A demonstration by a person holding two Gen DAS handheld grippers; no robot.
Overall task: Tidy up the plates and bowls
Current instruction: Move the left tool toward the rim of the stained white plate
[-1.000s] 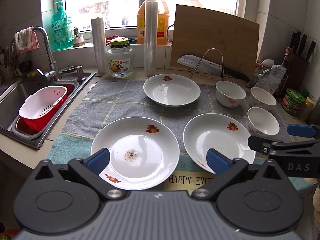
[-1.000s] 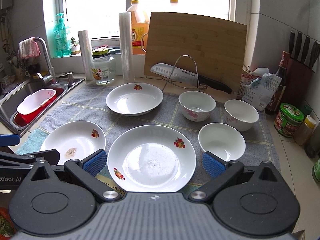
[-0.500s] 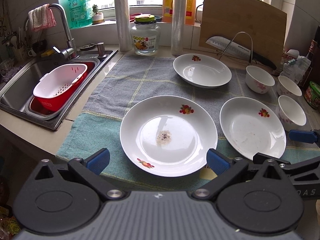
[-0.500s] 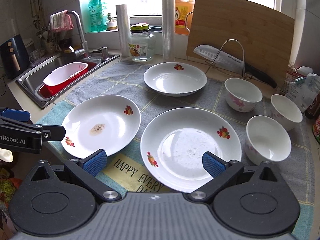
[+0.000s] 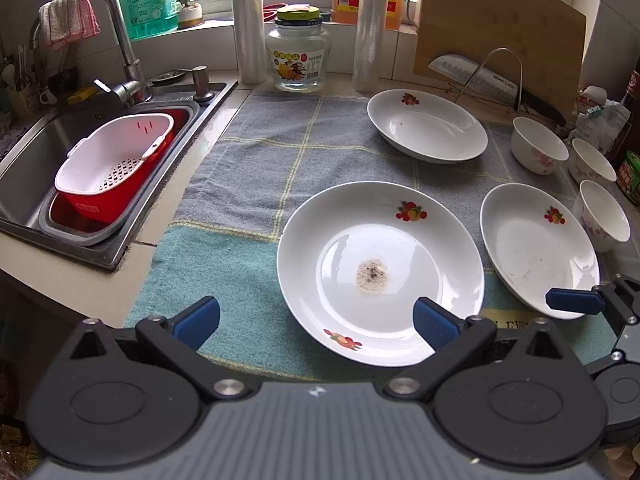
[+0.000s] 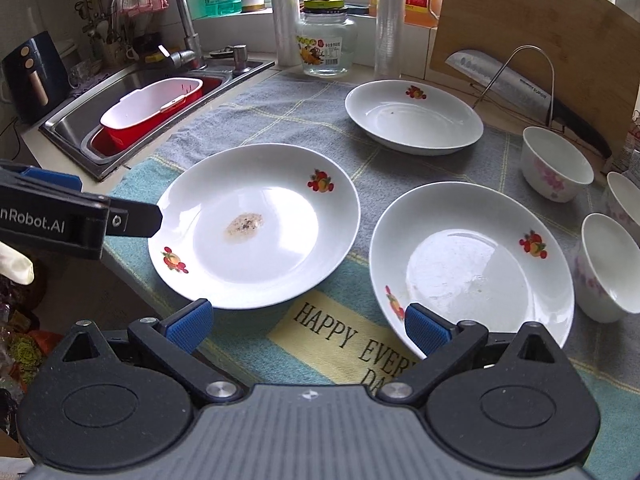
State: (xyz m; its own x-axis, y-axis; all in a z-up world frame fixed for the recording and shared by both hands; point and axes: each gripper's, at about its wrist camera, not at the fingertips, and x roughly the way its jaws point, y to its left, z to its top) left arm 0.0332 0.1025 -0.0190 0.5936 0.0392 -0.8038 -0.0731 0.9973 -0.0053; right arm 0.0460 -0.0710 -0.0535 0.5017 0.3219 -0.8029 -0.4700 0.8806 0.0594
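From the left wrist, the left hand-held gripper (image 5: 316, 320) stood spread wide and empty above the near rim of the stained plate (image 5: 380, 272) on the towel (image 5: 248, 168).

From the right wrist, the right hand-held gripper (image 6: 308, 326) was likewise spread, holding nothing, near the second plate (image 6: 472, 268).

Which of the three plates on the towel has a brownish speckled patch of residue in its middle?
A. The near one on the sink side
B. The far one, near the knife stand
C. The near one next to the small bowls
A: the sink-side plate carries a brownish speckled patch in its centre, while the far plate and the plate beside the bowls show no such patch.
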